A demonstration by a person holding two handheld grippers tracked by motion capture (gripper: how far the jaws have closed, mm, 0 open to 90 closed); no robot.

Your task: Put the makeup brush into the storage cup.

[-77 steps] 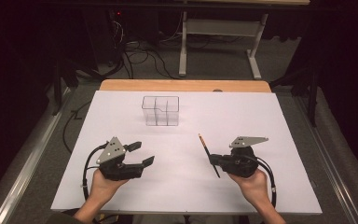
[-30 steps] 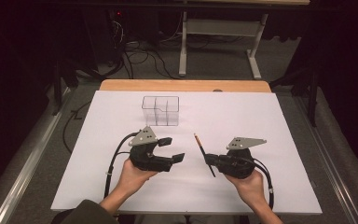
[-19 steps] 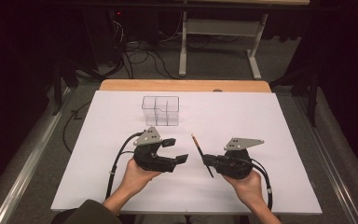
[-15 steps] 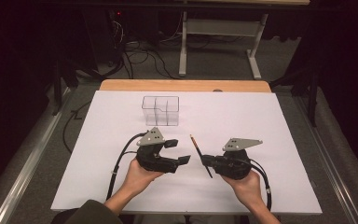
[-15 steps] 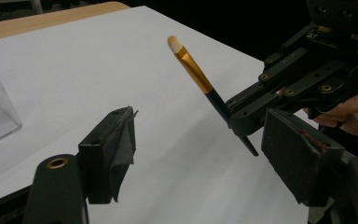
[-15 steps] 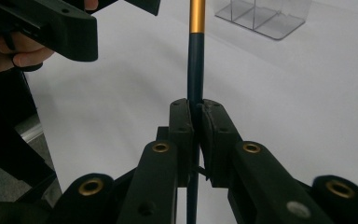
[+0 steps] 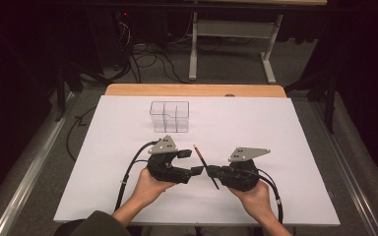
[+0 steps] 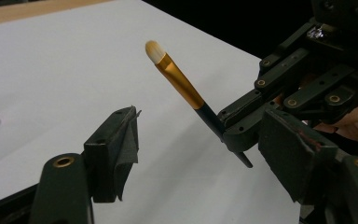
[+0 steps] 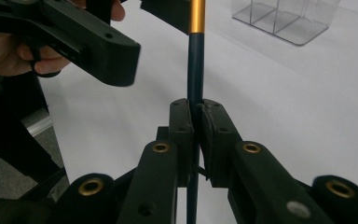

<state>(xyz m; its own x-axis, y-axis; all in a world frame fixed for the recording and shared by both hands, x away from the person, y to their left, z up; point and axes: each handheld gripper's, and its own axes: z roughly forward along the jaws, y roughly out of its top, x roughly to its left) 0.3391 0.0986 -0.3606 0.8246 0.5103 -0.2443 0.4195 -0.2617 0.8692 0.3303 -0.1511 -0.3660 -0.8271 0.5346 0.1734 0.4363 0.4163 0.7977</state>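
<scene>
On the tabletop (image 7: pixel 285 128), the divided container (image 7: pixel 170 116) stands toward the far edge, left of the middle. Nearer to the person, the left tongs (image 7: pixel 191 162) and the right tongs (image 7: pixel 209 170) face each other. The brush (image 7: pixel 203 161) stands between them, clamped in the right tongs, its tip leaning toward the container.

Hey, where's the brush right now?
In the high view the brush is front and centre of the table, clamped in the right tool, its tip between the left tool's open jaws.
</scene>
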